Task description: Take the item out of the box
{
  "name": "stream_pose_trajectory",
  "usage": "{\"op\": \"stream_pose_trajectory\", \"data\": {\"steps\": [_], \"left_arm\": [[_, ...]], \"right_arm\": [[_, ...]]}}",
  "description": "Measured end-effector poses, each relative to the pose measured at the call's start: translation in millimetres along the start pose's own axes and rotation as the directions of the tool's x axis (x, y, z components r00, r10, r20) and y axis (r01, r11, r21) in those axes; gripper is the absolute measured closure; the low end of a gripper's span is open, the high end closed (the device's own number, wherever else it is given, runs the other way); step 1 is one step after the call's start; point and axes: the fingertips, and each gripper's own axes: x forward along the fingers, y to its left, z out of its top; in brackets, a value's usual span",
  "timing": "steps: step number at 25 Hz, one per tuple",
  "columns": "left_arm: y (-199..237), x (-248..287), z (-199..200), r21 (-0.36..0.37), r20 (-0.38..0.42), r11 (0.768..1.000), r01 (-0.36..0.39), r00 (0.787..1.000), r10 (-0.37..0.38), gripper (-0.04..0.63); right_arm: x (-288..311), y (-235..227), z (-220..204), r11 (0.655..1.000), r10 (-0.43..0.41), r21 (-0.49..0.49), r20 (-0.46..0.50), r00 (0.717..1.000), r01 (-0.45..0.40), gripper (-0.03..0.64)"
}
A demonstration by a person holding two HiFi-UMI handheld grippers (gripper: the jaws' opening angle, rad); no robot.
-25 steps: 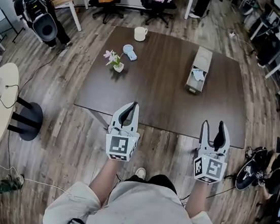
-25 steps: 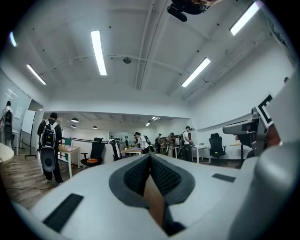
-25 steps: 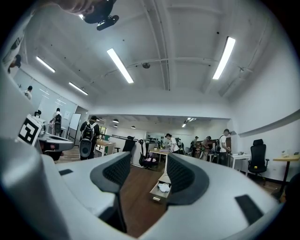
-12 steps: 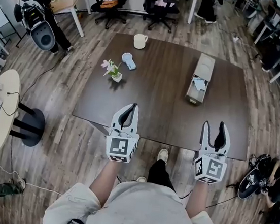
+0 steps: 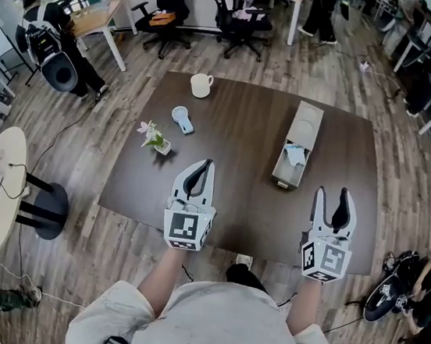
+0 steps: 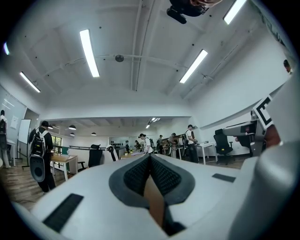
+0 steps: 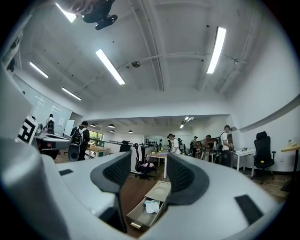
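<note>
Person's left gripper [image 5: 201, 165] held out front, jaws pressed together; right gripper [image 5: 332, 197] level with it and well apart, jaws spread with an open gap between them; both point forward, marker cubes facing up; left forearm [image 5: 161, 274] and right forearm [image 5: 302, 304] bare, stretched forward roughly parallel from light sleeves; wrists straight.

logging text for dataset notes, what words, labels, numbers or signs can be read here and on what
No readable words, brands or numbers in any view.
On the left hand-held gripper and right hand-held gripper: black-and-white square markers, which are coded patterns, not text.
On the long beige cardboard box and white mug: no print visible.
</note>
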Motion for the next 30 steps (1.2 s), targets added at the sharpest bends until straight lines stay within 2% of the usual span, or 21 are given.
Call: {"op": "stream_pose_trajectory", "data": {"steps": [18, 25, 30], "left_arm": [[-38.3, 133.8, -6.0, 0.027, -0.005, 1.0, 0.008, 1.0, -0.008, 0.592], [-58.9, 159.2, -10.4, 0.024, -0.007, 1.0, 0.002, 1.0, -0.002, 0.592], [-56.1, 164.0, -19.2, 0.023, -0.014, 1.0, 0.007, 1.0, -0.007, 0.592]], "right_arm": [[107.0, -95.7, -26.1, 1.0, 0.005, 0.022, 0.0, 1.0, -0.005, 0.389], [125.8, -121.9, -37.3, 0.999, 0.02, 0.038, 0.005, 1.0, -0.02, 0.391], [134.5, -119.5, -45.3, 0.999, 0.025, 0.043, 0.005, 1.0, -0.025, 0.393]]}}
